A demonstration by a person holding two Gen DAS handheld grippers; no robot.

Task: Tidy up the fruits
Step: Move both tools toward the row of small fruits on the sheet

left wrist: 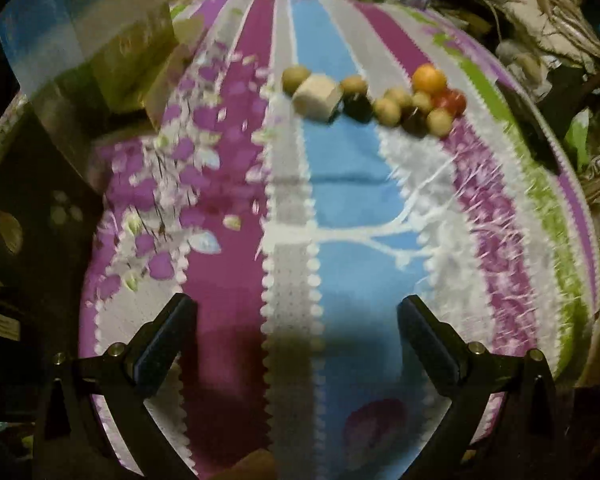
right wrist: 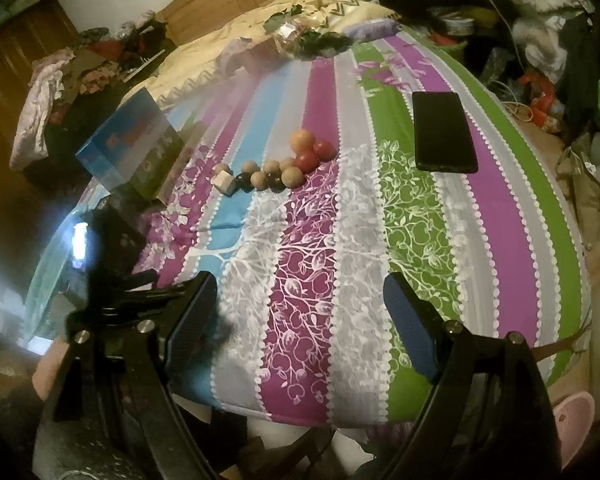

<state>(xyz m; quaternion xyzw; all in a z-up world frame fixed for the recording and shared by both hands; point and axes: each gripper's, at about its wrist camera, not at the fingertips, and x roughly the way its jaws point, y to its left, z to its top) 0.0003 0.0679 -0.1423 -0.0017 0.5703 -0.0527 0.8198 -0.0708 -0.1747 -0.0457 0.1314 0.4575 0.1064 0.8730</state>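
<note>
We hold the left hand-held gripper [left wrist: 298, 320] with its jaws spread wide and nothing between them, above the near part of the striped cloth [left wrist: 340, 184] that covers the tabletop. The right hand-held gripper [right wrist: 300, 304] is also wide apart and empty, hanging over the near edge.

The fruits [right wrist: 278, 166] lie in a tight cluster toward the far side of the tabletop, well apart from both grippers. An orange fruit [right wrist: 302, 141] sits at the far end of the cluster, two red ones [right wrist: 306, 161] touch it, and several tan balls [right wrist: 292, 177] and dark balls [right wrist: 277, 183] trail off toward the left edge. A pale cube [right wrist: 225, 181] rests at the left end of that row.

A blue and green box [right wrist: 130, 142] stands near the left edge, tilted. A black phone [right wrist: 444, 132] lies flat toward the right edge, apart from the fruits.
</note>
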